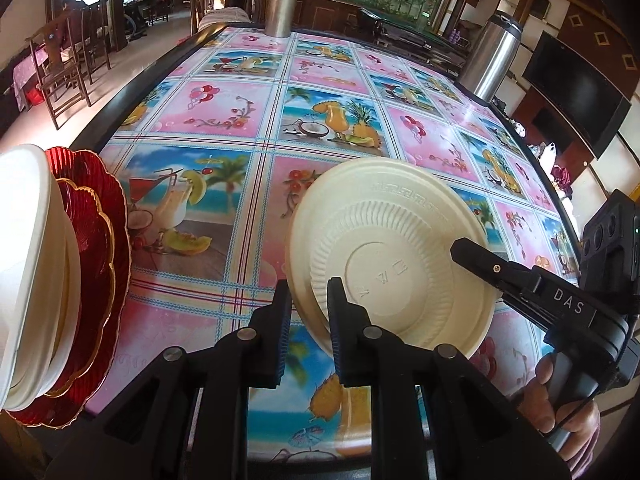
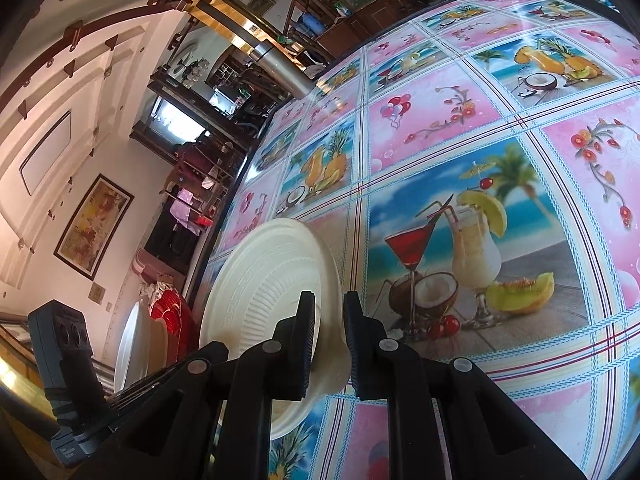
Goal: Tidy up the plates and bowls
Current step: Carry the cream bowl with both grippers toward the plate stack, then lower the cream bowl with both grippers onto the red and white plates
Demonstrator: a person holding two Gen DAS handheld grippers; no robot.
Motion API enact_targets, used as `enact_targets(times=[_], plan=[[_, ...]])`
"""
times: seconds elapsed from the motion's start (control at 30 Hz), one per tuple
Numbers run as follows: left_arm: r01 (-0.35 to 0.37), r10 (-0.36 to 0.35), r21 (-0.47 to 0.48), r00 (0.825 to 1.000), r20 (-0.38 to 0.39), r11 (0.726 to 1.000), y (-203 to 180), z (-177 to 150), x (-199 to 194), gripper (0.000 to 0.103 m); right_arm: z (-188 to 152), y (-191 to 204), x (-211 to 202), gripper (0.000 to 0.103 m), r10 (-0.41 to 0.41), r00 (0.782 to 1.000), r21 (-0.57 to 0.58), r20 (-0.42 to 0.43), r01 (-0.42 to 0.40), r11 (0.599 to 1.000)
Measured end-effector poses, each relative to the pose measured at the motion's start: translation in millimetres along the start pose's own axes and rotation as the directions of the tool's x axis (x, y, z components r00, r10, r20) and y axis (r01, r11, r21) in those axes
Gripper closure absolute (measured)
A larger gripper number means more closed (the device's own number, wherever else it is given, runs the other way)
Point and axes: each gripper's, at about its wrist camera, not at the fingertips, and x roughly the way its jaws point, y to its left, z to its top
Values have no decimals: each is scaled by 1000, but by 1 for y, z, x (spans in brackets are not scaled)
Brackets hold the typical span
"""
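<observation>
A cream disposable bowl (image 1: pixel 384 256) is held tilted above the table, its underside toward the left wrist camera. My left gripper (image 1: pixel 310 308) has its fingers on either side of the bowl's near rim. My right gripper (image 2: pixel 330 316) straddles the bowl's (image 2: pixel 264 292) opposite rim, and its finger shows in the left wrist view (image 1: pixel 492 270). At the far left stands a stack of white bowls (image 1: pixel 28 264) on red gold-rimmed plates (image 1: pixel 96 264). The stack also shows in the right wrist view (image 2: pixel 160 332).
The table (image 1: pixel 224 120) has a glossy tropical-drink patterned cloth. Two steel flasks stand at its far edge (image 1: pixel 282 0) and right edge (image 1: pixel 494 56). Wooden chairs (image 1: pixel 60 68) stand beyond the left edge.
</observation>
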Motion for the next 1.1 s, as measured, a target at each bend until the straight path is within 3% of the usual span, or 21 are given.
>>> enact_targets(times=[0.33, 0.53, 0.87, 1.1], plan=[[13, -14, -10, 1000, -18, 1000, 14, -19, -19, 86, -14, 13, -11, 88, 24, 999, 9, -45, -24, 1000], [19, -19, -8, 999, 33, 1000, 25, -16, -55, 87, -15, 37, -26, 88, 63, 996, 6, -58, -63, 998], [-67, 76, -55, 983, 169, 996, 75, -1, -139, 86, -4, 142, -41, 88, 141, 989, -161, -37, -145, 976], [-164, 178, -97, 970, 166, 982, 119, 2, -170, 85, -6, 220, -13, 88, 192, 975, -258, -111, -214, 942]])
